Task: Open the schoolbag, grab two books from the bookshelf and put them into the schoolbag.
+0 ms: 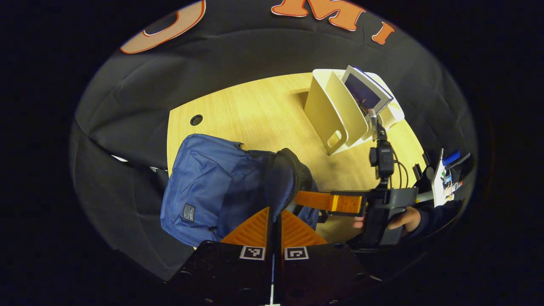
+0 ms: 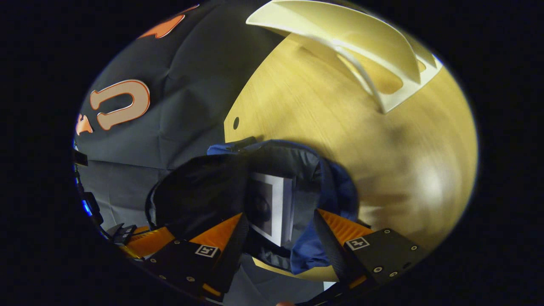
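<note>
The blue schoolbag point(image 1: 204, 187) lies on the wooden table point(image 1: 263, 110) with its top flap lifted. My left gripper point(image 1: 275, 212) is shut on the flap's zipper edge and holds it up. My right gripper point(image 1: 304, 199), held by a hand point(image 1: 408, 219), reaches into the bag's mouth from the right. In the right gripper view, my right gripper point(image 2: 278, 223) stands open at the opening of the schoolbag point(image 2: 335, 187). A white-covered book point(image 2: 272, 204) lies inside between the spread fingers, untouched. The white bookshelf point(image 1: 331, 114) holds another book point(image 1: 365, 91) upright.
The bookshelf point(image 2: 361, 38) stands at the table's far right, past a bare stretch of table top point(image 2: 382, 148). A cable hole point(image 1: 196, 119) sits near the far left corner. Black cloth walls surround the table. Some equipment point(image 1: 446, 174) stands at the right edge.
</note>
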